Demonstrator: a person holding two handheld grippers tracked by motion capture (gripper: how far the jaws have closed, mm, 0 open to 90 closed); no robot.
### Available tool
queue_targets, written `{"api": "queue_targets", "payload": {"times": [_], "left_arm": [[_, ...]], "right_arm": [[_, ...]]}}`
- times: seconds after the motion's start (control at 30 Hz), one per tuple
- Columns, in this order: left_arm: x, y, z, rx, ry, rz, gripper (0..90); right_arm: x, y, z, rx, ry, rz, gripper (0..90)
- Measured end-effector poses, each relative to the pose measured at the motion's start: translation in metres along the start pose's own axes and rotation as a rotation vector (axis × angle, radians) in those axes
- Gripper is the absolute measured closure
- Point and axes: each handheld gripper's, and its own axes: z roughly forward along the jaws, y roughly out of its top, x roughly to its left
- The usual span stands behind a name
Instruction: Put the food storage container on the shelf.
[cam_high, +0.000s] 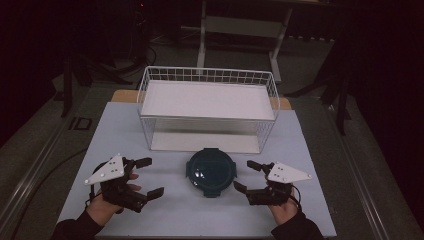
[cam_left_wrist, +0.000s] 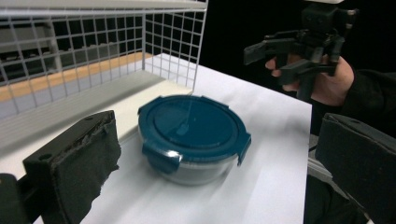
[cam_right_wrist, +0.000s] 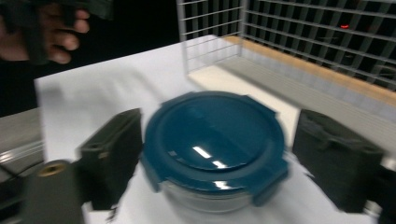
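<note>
A round clear container with a dark blue clip lid stands on the white tabletop, just in front of a white wire basket. My left gripper is open to the container's left, a short gap away. My right gripper is open close to its right side, not touching it. In the left gripper view the container sits ahead between my wide-apart jaws. In the right gripper view the container looms near, framed by my open jaws. Nothing is held.
The basket has nothing in it and stands raised on wire legs over the table. A wooden edge runs behind the basket. The other hand and its gripper show beyond the container. Dark floor and frame legs surround the table.
</note>
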Motion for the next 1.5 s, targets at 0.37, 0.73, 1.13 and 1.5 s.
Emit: {"api": "queue_targets", "payload": {"times": [0.37, 0.73, 1.13, 1.5], "left_arm": [[0.012, 0.027, 0.033, 0.041, 0.015, 0.010, 0.2], [0.025, 0.034, 0.065, 0.020, -0.011, -0.007, 0.2], [0.048, 0.020, 0.096, 0.109, -0.010, -0.208, 0.2], [0.072, -0.017, 0.112, 0.314, -0.009, -0.504, 0.2]], "right_arm": [[-0.013, 0.010, -0.010, -0.015, -0.139, 0.006, 16.5], [-0.015, 0.017, -0.018, -0.086, -0.173, 0.016, 10.0], [-0.018, 0.014, -0.013, -0.101, -0.140, 0.057, 9.9], [-0.008, 0.004, -0.009, -0.057, -0.086, 0.039, 13.4]]}}
